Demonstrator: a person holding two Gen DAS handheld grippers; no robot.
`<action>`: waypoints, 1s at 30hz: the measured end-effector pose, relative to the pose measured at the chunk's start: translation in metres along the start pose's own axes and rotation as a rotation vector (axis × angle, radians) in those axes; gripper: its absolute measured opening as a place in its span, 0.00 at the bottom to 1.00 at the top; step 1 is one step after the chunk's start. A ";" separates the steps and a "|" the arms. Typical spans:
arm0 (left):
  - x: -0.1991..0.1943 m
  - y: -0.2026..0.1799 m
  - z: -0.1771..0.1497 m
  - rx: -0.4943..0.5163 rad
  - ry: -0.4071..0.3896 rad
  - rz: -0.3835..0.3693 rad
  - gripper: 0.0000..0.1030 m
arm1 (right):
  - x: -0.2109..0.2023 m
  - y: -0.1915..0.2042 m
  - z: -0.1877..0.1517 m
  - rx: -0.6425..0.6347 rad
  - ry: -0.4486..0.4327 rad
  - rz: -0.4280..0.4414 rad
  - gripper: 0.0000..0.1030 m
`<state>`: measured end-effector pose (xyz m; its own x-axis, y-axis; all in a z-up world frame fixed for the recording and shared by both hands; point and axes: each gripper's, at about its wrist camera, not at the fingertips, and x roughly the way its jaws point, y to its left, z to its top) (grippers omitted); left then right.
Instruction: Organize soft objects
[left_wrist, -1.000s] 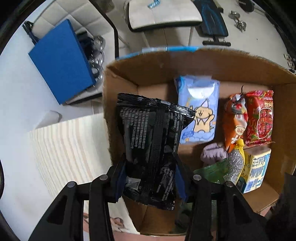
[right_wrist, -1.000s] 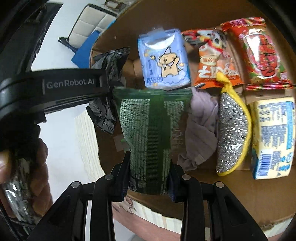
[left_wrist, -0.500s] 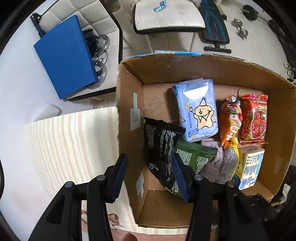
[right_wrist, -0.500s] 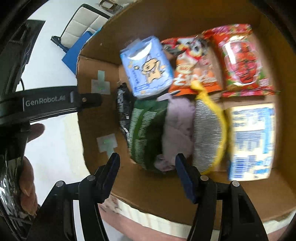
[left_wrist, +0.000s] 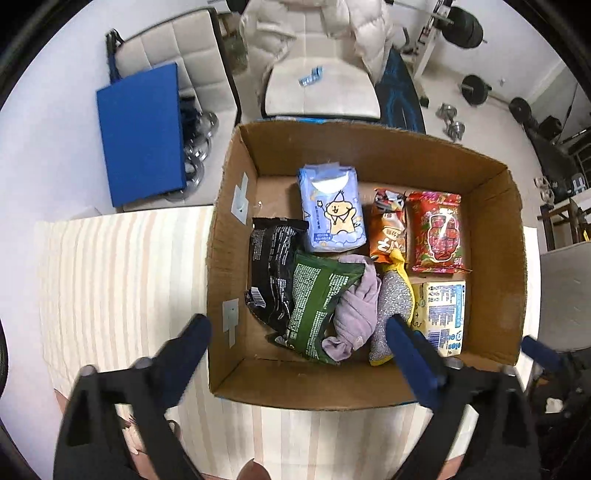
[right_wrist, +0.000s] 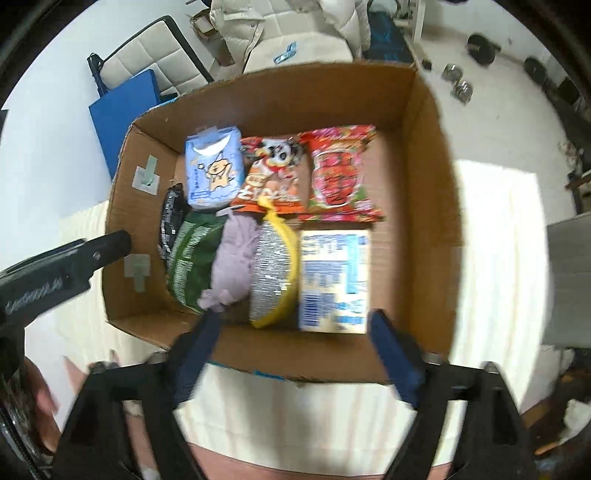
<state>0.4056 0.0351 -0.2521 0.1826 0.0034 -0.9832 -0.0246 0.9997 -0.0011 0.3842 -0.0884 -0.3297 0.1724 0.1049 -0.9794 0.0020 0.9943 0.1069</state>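
Note:
A cardboard box (left_wrist: 491, 229) (right_wrist: 424, 155) stands on a striped cloth and holds several soft items. A black packet (left_wrist: 271, 269) (right_wrist: 170, 218) and a green packet (left_wrist: 317, 299) (right_wrist: 192, 258) lie at its left side, next to a lilac cloth (left_wrist: 356, 306) (right_wrist: 236, 254), a silver and yellow scrubber (left_wrist: 393, 299) (right_wrist: 273, 269), a blue tissue pack (left_wrist: 332, 210) (right_wrist: 214, 170), an orange snack bag (left_wrist: 388, 229), a red snack bag (left_wrist: 437, 232) and a yellow pack (left_wrist: 443, 314). My left gripper (left_wrist: 299, 332) and right gripper (right_wrist: 291, 325) are open and empty, above the box's near edge.
A blue board (left_wrist: 142, 133) leans on a white chair (left_wrist: 177, 40) behind the box. Another chair with a white jacket (left_wrist: 317, 74) stands behind it. Dumbbells and weights (left_wrist: 450, 122) lie on the floor at the right. The striped cloth (left_wrist: 122, 280) extends left of the box.
One second ago my left gripper held the black packet and my right held the green one. Both packets now lie in the box. Both grippers have opened and pulled back and up.

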 end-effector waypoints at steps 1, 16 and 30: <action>-0.004 -0.001 -0.003 0.000 -0.014 0.006 0.95 | -0.003 0.000 -0.002 -0.005 -0.012 -0.017 1.00; -0.048 0.001 -0.035 -0.021 -0.116 0.004 0.96 | -0.047 -0.010 -0.025 0.024 -0.113 -0.106 1.00; -0.177 -0.008 -0.140 -0.010 -0.319 0.014 0.96 | -0.173 -0.009 -0.125 -0.013 -0.296 -0.079 1.00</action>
<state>0.2361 0.0231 -0.1041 0.4811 0.0261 -0.8763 -0.0389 0.9992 0.0084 0.2314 -0.1135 -0.1824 0.4514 0.0189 -0.8921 0.0147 0.9995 0.0286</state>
